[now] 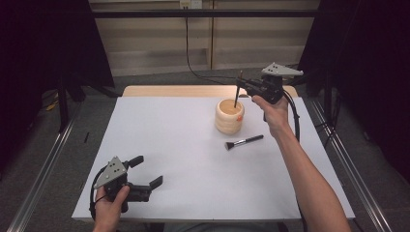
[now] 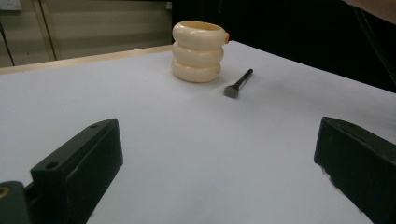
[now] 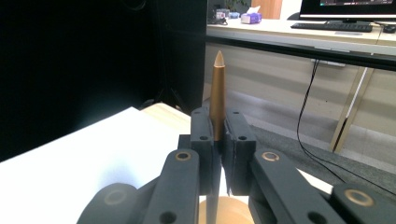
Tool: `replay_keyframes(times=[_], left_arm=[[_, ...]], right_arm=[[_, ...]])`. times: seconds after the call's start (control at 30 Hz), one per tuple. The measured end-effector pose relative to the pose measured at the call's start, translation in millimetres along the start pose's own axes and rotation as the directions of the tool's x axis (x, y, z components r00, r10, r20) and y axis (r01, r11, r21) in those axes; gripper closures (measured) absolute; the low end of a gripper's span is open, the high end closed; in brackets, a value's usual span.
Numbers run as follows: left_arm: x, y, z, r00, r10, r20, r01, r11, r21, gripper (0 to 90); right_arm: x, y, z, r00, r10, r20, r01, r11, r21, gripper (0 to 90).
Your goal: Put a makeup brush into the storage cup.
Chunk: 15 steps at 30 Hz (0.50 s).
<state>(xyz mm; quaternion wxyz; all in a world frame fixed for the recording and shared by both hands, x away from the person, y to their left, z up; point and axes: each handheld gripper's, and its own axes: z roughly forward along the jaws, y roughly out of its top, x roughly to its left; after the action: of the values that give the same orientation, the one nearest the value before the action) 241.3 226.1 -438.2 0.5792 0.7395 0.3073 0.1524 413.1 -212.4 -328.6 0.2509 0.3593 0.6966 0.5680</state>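
Observation:
A cream ribbed holder (image 1: 229, 116) (image 2: 197, 51) stands on the white table at the back right. My right gripper (image 1: 245, 85) (image 3: 217, 135) hangs just above it, shut on a thin brush with a brown pointed handle (image 1: 238, 90) (image 3: 217, 93), held upright with its lower end over the holder's mouth. A second brush (image 1: 243, 142) (image 2: 238, 83) with a black handle lies flat on the table in front of the holder. My left gripper (image 1: 146, 171) rests open at the table's near left corner, nothing between its fingers (image 2: 79, 168).
The white table top (image 1: 183, 154) has a wooden strip along its far edge (image 1: 169, 91). Black cables trail behind the table (image 1: 193, 67). Metal rails run along the floor on both sides (image 1: 43, 169). In the right gripper view a desk with a monitor (image 3: 345, 9) stands far off.

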Motion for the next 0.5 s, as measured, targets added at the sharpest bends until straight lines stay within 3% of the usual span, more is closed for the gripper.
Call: replay_keyframes(times=[0.5], left_arm=[[-1.3, -0.5, 1.3, 1.0000, 0.002, 0.001, -0.002, 0.9999, 0.013, 1.3]], right_arm=[[-1.7, -16.4, 11.2, 0.9999, 0.006, 0.011, -0.006, 0.999, 0.035, 83.8]])
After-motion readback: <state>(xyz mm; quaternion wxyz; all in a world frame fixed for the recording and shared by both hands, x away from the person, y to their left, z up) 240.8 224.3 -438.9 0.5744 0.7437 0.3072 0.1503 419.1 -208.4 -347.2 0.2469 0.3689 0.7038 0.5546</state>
